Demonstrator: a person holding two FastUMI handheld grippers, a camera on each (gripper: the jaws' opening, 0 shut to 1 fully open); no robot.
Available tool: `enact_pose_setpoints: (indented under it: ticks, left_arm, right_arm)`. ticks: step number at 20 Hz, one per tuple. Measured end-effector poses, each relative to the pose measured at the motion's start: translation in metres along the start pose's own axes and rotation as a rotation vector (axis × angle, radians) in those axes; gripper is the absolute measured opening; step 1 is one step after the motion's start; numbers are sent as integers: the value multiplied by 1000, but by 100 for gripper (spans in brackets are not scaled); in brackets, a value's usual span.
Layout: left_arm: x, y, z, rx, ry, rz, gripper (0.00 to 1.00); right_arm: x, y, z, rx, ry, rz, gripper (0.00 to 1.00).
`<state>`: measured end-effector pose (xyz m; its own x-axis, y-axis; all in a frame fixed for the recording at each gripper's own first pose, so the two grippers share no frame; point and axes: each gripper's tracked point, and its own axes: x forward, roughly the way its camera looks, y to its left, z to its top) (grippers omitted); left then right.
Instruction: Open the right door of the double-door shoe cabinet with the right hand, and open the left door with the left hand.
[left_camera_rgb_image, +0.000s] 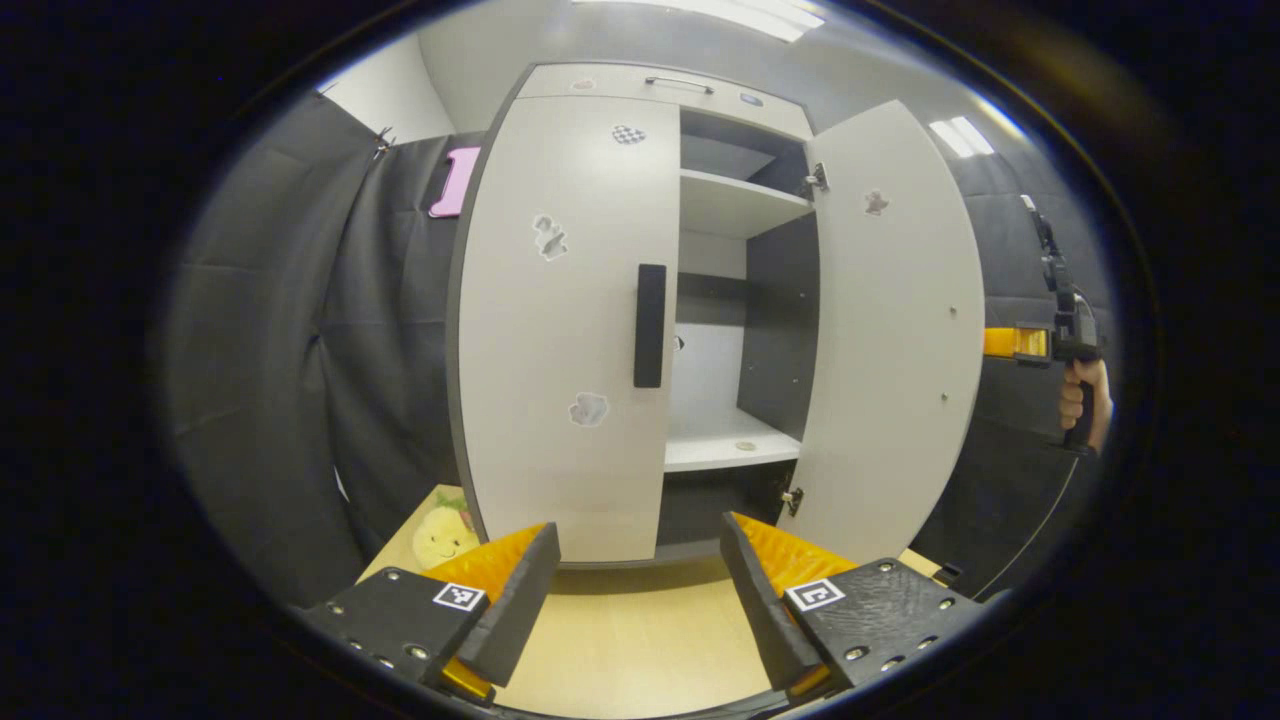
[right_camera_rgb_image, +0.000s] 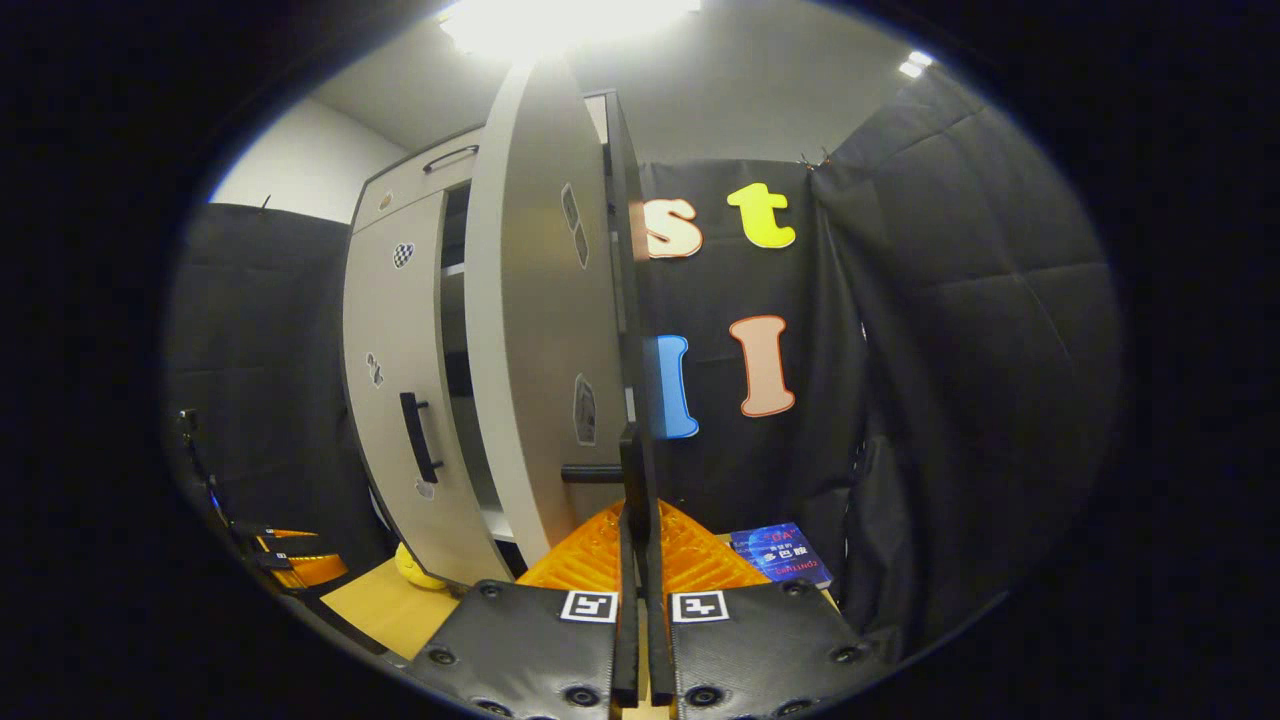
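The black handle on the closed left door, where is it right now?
In the left gripper view the black handle stands upright on the left door, along the edge beside the open shelves, above the open left gripper.

The left gripper view faces the shoe cabinet (left_camera_rgb_image: 640, 320) head-on from beyond its spread fingers. The right gripper view looks along the open right door (right_camera_rgb_image: 545, 330), close ahead. Both views share the cabinet.

shoe cabinet (left_camera_rgb_image: 640, 300) ahead of left gripper (left_camera_rgb_image: 640, 590), closed left door (left_camera_rgb_image: 560, 330) front-left, open right door (left_camera_rgb_image: 895, 330) front-right, plush toy (left_camera_rgb_image: 445, 535) low left
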<state>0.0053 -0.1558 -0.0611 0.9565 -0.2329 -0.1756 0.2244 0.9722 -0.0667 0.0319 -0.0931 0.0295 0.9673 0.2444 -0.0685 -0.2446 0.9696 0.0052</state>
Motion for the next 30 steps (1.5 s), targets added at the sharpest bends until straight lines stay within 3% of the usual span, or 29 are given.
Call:
enact_pose_setpoints:
  ticks: [8,9,10,11,14,15,17,18,21,22,26,30]
  left_arm:
    - [17,14,15,18,-1,-31,93]
    - [21,18,18,28,-7,-38,96]
    - [26,23,21,39,-16,-47,90]
    - [31,29,23,46,-23,-56,90]
    - [52,40,32,49,-51,-83,90]
    - [60,42,35,49,-60,-89,96]
    - [73,43,47,53,-83,-98,90]
    - [79,42,55,55,-98,-100,90]
    - [96,37,81,65,-144,-100,93]
    - [102,34,90,69,-156,-93,93]
    - [126,20,119,77,-187,-62,92]
    - [150,6,142,112,-215,-8,89]
  right_arm:
    - [-20,0,-8,51,28,-37,6]
    - [-26,-4,-12,53,32,-65,6]
    - [-33,-16,-14,33,33,-123,3]
    - [-42,-24,-14,15,31,-170,6]
    - [-66,-43,-6,18,0,-290,2]
    - [-74,-55,-4,12,-11,-347,2]
    - [-90,-81,-10,-8,24,-447,4]
    - [-98,-91,-14,-4,41,-489,17]
    - [-96,-115,-10,-8,37,-565,73]
    - [-91,-126,-8,-23,29,-581,96]
    - [-64,-147,-1,2,0,-569,99]
    - [-38,-170,-3,0,-4,-538,94]
